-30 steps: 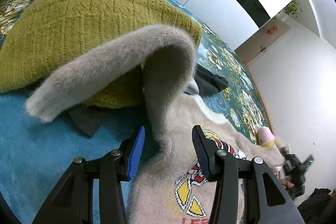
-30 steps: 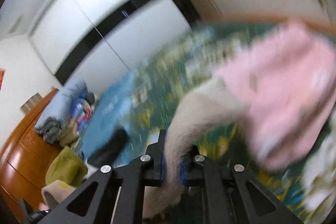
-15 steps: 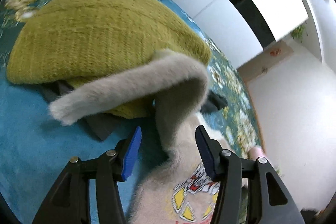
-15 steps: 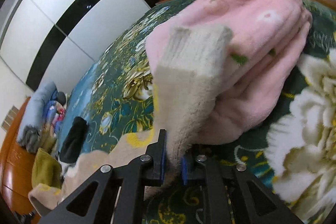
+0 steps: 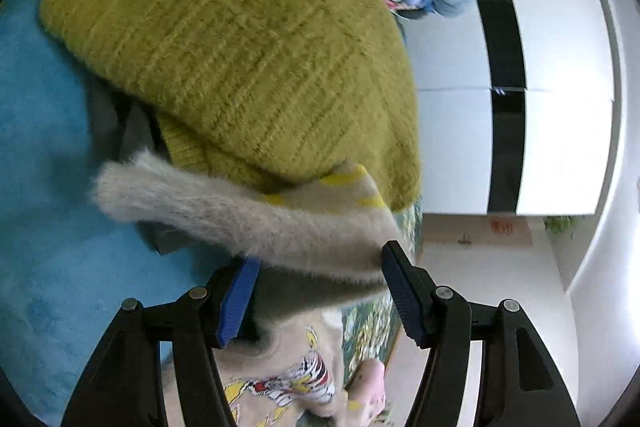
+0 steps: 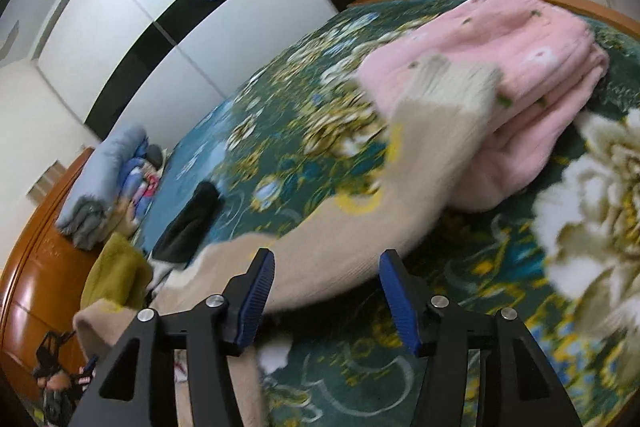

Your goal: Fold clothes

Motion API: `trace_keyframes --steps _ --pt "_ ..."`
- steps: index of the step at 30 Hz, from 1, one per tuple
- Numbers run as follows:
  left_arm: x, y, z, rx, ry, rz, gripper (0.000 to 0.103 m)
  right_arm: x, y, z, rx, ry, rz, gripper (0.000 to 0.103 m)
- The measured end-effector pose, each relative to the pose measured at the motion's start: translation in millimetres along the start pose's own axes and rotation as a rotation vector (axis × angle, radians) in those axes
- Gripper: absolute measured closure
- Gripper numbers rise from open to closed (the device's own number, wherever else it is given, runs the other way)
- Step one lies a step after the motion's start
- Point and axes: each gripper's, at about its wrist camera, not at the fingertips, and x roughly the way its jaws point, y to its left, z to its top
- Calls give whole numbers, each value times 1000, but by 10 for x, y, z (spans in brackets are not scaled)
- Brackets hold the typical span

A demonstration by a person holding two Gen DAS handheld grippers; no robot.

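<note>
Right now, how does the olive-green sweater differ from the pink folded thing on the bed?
The olive-green sweater is a coarse, fuzzy knit in one plain colour; the pink folded garment looks smooth and plush, with small white and green specks. The green one lies as a rounded mound over dark clothing; the pink one is stacked in neat layers. Both have a beige sweater sleeve lying across or against them.

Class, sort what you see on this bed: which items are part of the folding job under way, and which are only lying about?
In the job: beige sweater, its sleeves, left gripper, right gripper.

Lying about: olive knit, folded pink blanket, black garment, bedding stack.
</note>
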Motion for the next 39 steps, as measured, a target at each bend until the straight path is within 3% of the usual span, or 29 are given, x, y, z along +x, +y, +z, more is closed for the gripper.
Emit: trace_keyframes --steps 5,7,10,13,17,21,25,27,31,35,39 --pt "38 87 23 -60 11 -16 43 38 166 -180 -30 43 39 44" --pt "45 128 11 -48 8 7 65 62 221 -223 -47 59 43 44" --pt "27 116 -37 8 2 38 83 97 276 -272 -65 81 48 44" --pt "-71 -106 -143 186 -46 83 86 119 308 -308 -77 96 47 44" --pt "-330 -697 -422 590 -182 110 89 140 327 -333 -82 110 47 44" --pt "-550 -1068 -597 896 -326 117 91 160 367 -337 -90 110 45 44" --pt "-452 -1036 -614 1071 -428 311 91 218 384 -369 -104 125 38 44" --pt "-296 -831 -443 1002 -389 409 91 263 381 -403 -107 141 32 44" --pt "-225 -312 -45 735 -302 441 91 287 376 -447 -108 158 26 44" --pt "-227 -88 59 663 -276 477 90 194 434 -386 -128 141 29 44" --pt "-381 56 26 612 -270 484 82 13 572 -285 -186 85 35 44"
